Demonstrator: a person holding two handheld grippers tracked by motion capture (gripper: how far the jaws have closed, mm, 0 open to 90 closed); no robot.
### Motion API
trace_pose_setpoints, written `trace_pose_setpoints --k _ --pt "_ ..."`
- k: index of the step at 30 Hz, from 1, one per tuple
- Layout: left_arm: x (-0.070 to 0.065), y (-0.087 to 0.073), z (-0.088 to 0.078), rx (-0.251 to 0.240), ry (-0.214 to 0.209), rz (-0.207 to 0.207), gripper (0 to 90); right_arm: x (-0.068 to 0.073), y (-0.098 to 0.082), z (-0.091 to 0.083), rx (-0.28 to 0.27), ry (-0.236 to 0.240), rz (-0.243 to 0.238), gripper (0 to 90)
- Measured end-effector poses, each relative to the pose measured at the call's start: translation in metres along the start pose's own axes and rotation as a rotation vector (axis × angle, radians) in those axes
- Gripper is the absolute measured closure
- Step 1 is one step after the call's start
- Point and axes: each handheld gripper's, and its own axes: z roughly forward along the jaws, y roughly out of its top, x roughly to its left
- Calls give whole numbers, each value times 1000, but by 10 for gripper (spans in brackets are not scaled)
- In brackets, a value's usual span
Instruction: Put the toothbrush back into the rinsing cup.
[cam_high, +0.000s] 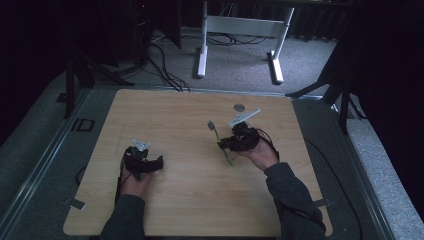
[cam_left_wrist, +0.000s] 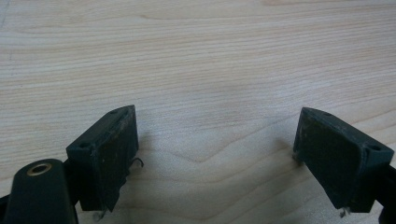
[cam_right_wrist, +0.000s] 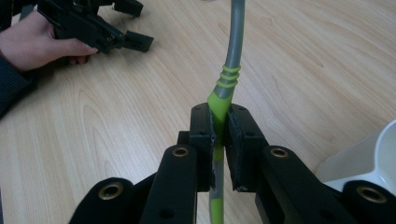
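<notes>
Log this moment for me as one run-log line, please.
right gripper: shut on green-and-grey utensil by its green handle | left gripper: open, nothing between jaws, over bare table

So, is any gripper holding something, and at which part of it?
The right gripper holds a green and grey utensil by its green handle. The left gripper is open on the table, holding nothing.

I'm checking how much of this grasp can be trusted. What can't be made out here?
- Utensil: its working end leaves the top edge of the right claw view; in the high view it is too small and dim.
- White object: cut by the right edge.
- Right claw hides the handle's gripped section.
</notes>
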Motion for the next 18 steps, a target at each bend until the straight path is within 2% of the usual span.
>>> trace_pose_setpoints --k 9,18 --pt "0 0 0 0 0 0 145 -4 3 -7 -45 -5 22 813" --pt "0 0 0 0 0 0 145 -6 2 -12 -103 -30 33 813"
